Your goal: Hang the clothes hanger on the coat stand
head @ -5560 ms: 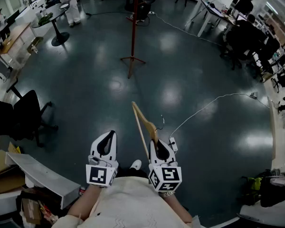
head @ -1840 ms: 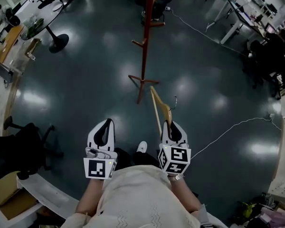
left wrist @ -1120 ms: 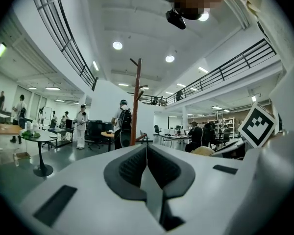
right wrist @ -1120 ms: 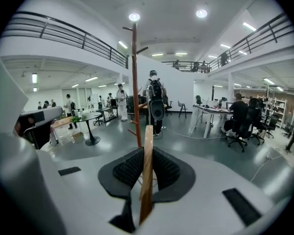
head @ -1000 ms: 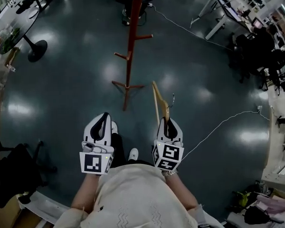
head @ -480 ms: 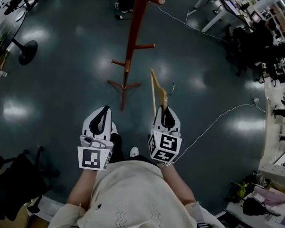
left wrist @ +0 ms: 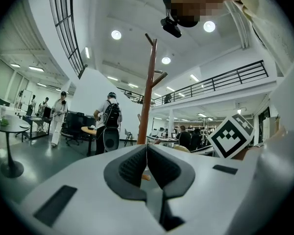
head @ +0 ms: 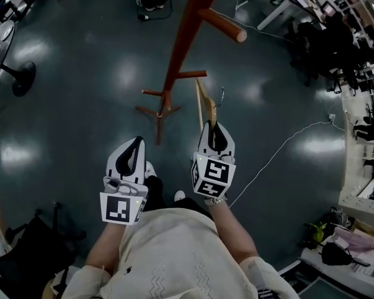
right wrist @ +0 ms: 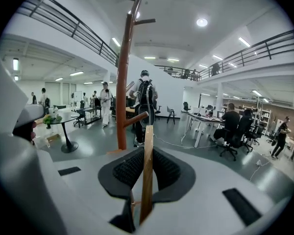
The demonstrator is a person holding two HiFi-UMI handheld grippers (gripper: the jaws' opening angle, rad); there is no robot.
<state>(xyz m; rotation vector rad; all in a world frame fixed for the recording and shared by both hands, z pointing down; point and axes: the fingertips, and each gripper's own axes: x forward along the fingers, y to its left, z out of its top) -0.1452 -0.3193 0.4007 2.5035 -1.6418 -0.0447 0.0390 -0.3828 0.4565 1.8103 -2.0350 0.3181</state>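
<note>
A wooden clothes hanger (head: 204,103) with a thin metal hook (head: 222,96) sticks forward out of my right gripper (head: 214,133), which is shut on its wooden bar (right wrist: 147,173). The reddish-brown coat stand (head: 186,36) rises just ahead and left of it, one peg (head: 223,25) reaching over the hanger. In the right gripper view the stand's pole (right wrist: 122,82) is close ahead, left of the hanger. My left gripper (head: 134,151) is shut and holds nothing; its view shows the stand (left wrist: 147,97) straight ahead.
The stand's tripod feet (head: 158,109) rest on the glossy dark floor. A white cable (head: 280,149) runs across the floor at right. Desks with seated people (head: 336,36) line the right side. A round table (right wrist: 63,117) and standing people (right wrist: 143,106) are beyond the stand.
I have walked up to the coat stand: it was far across the floor and now towers right in front. The hanger stays in the right gripper, now under a peg.
</note>
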